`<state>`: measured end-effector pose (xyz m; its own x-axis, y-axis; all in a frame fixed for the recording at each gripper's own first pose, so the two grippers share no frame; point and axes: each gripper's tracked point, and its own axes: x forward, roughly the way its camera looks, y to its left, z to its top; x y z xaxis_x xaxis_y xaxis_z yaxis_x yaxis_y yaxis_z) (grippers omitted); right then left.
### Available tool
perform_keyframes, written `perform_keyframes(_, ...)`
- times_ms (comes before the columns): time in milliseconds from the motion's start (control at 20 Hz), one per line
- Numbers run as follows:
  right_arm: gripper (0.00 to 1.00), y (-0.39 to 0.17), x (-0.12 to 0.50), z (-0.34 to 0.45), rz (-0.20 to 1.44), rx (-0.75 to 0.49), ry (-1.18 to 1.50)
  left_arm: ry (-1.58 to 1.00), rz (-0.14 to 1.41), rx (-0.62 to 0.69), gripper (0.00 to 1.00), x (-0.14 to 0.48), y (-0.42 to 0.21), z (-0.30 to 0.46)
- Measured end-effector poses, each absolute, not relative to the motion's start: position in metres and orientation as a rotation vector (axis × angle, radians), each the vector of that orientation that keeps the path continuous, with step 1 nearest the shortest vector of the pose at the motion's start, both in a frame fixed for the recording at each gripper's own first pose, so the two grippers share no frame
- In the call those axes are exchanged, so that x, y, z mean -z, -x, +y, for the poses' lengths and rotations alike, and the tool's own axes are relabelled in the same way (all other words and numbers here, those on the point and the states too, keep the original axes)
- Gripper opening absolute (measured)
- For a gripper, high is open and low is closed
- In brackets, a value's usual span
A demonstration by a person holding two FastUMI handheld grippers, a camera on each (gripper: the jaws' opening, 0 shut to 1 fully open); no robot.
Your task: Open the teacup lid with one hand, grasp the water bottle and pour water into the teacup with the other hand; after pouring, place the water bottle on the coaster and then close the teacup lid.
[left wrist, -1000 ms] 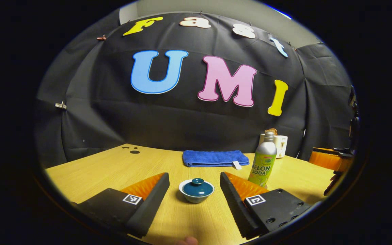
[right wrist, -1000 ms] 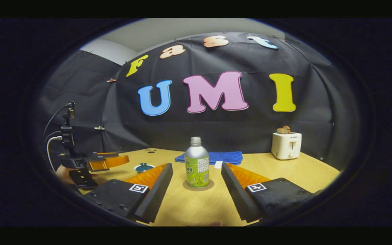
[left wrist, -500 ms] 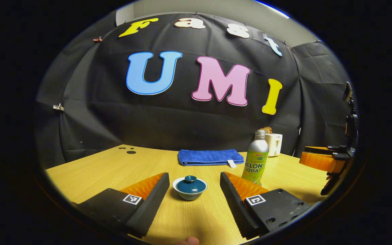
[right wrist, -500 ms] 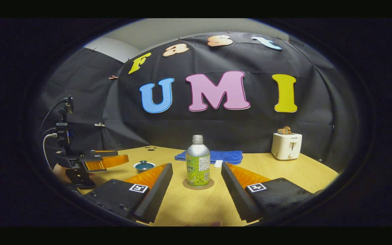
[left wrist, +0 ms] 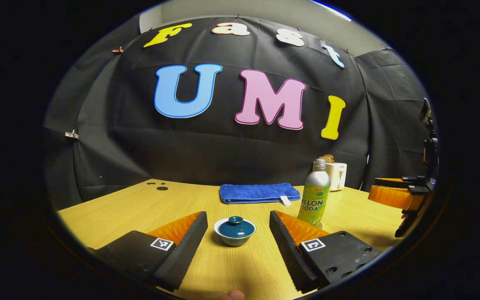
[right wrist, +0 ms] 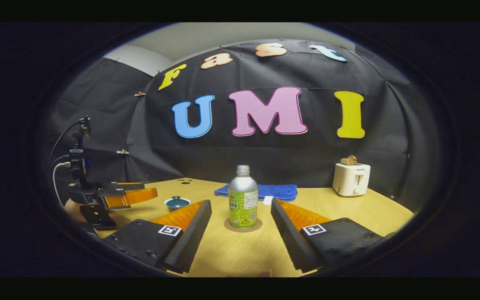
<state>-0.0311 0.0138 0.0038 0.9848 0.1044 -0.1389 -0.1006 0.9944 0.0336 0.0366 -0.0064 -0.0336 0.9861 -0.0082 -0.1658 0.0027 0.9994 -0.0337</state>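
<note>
1. Left gripper view: left tongs (left wrist: pixel 236 231) spread wide, empty, teacup (left wrist: pixel 234 231) between, lid (left wrist: pixel 235 227) on. Small knob; could slip.
2. Right tongs (right wrist: pixel 241 221) wide, empty, near bottle (right wrist: pixel 243 202) on coaster (right wrist: pixel 242 226); could topple.

Blue towel (left wrist: pixel 259 193), white toaster (right wrist: pixel 351 179) on table (left wrist: pixel 131 208).

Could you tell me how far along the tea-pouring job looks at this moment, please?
Nothing looks done yet: the lid sits on the teacup, and the water bottle stands upright on the coaster. In hand: the open left gripper frames the teacup and the open right gripper frames the bottle, neither touching. Left: lifting the lid, pouring, returning the bottle and closing the cup.
</note>
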Motion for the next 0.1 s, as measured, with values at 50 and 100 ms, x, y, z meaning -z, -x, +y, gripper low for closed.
perform_keyframes(50, 0.89, 0.0312, -0.0045, 0.0142, 0.142, -0.103, -0.025, 0.034, 0.169, 0.012, 0.95, 0.034, -0.0363, -0.0084)
perform_keyframes(100, 0.89, 0.0309, -0.0045, 0.0147, 0.142, -0.104, -0.025, 0.036, 0.169, 0.014, 0.95, 0.0337, -0.0365, -0.0088)
